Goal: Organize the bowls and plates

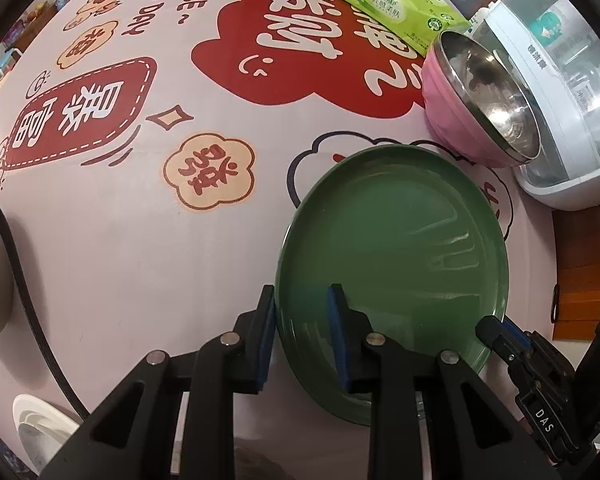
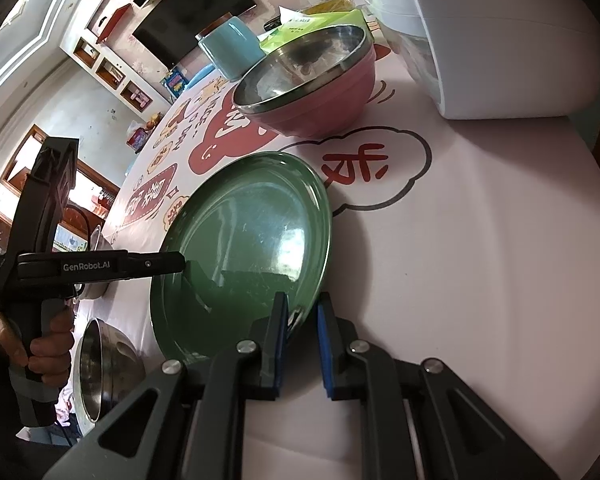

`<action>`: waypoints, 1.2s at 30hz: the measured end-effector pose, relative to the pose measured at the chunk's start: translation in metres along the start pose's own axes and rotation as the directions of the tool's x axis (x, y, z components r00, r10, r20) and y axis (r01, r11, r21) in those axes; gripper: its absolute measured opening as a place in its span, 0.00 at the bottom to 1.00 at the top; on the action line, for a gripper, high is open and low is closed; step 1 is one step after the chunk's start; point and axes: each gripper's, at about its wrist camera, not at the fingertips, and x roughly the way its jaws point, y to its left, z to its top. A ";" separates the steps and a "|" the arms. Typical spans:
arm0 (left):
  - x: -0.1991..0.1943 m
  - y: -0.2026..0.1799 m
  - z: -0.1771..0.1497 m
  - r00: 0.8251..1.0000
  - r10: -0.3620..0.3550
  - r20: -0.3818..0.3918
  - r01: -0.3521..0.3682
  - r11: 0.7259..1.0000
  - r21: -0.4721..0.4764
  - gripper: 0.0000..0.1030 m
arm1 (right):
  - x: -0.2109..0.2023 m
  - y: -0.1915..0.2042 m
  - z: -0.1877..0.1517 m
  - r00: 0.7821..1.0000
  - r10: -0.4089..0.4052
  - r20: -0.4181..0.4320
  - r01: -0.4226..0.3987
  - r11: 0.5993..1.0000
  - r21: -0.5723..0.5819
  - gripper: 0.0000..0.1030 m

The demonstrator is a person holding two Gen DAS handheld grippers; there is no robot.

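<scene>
A green plate [image 1: 400, 264] lies on the printed tablecloth; it also shows in the right wrist view [image 2: 244, 248]. My left gripper [image 1: 302, 300] is open, with its jaws either side of the plate's near left rim. My right gripper [image 2: 303, 308] is open, with its jaws straddling the plate's near right rim. A pink bowl with a steel lining [image 1: 472, 100] stands just beyond the plate, also in the right wrist view [image 2: 312, 80]. The right gripper's tip [image 1: 496, 332] shows at the plate's right edge in the left wrist view.
A white dish cabinet [image 1: 560, 120] stands at the right table edge. A green tissue pack [image 1: 400, 4] and a light blue container [image 2: 232, 46] sit at the back. A steel bowl [image 2: 100, 364] and a white dish [image 1: 40, 436] are at the near left. A black cable [image 1: 28, 292] crosses the cloth.
</scene>
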 end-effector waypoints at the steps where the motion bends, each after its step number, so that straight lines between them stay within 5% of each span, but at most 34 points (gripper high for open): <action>1: 0.000 0.000 0.000 1.000 0.000 -0.008 0.000 1.000 0.000 0.23 | 0.000 0.000 0.000 1.000 -0.001 -0.005 0.001 1.000 0.000 0.13; 12: -0.014 -0.013 -0.014 1.000 0.012 -0.007 -0.012 0.999 0.040 0.23 | -0.013 -0.003 -0.004 0.999 0.019 -0.030 -0.019 0.999 0.028 0.13; 36: -0.073 -0.011 -0.081 0.995 -0.089 0.053 0.086 0.995 0.052 0.23 | -0.080 0.035 -0.028 0.999 -0.047 0.022 0.050 0.987 -0.152 0.13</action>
